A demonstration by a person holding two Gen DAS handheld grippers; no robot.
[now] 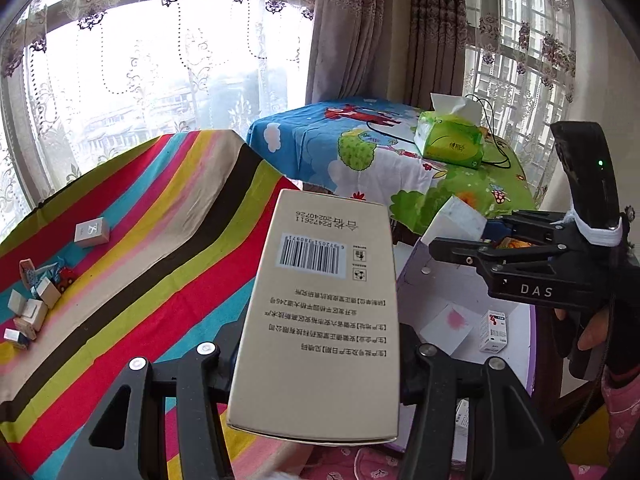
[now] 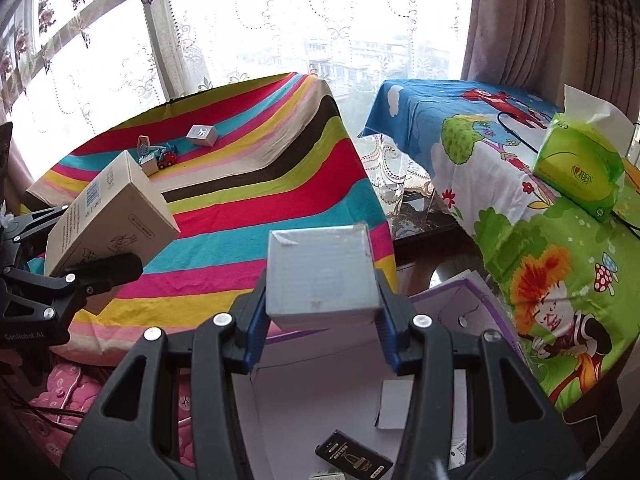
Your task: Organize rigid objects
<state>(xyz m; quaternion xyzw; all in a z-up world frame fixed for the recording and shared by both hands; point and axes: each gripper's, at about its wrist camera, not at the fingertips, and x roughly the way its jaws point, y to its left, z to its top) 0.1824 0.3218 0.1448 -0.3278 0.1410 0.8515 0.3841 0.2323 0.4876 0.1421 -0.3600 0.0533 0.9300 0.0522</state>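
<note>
My left gripper (image 1: 320,354) is shut on a tall beige box (image 1: 324,312) with a barcode, held up above the striped table's near edge; the box also shows in the right wrist view (image 2: 108,216). My right gripper (image 2: 322,318) is shut on a grey square box (image 2: 322,276), held above an open white carton with purple edges (image 2: 328,412). The right gripper also shows in the left wrist view (image 1: 464,246), over the carton (image 1: 444,292). Several small boxes and a red toy car (image 1: 66,276) lie on the striped cloth at far left.
The striped table (image 2: 248,184) stands ahead. A second table with a cartoon cloth (image 2: 500,200) holds a green tissue pack (image 2: 580,172) and a black cable. The carton holds a small white box (image 1: 494,330), a black box (image 2: 352,460) and paper. Curtained windows stand behind.
</note>
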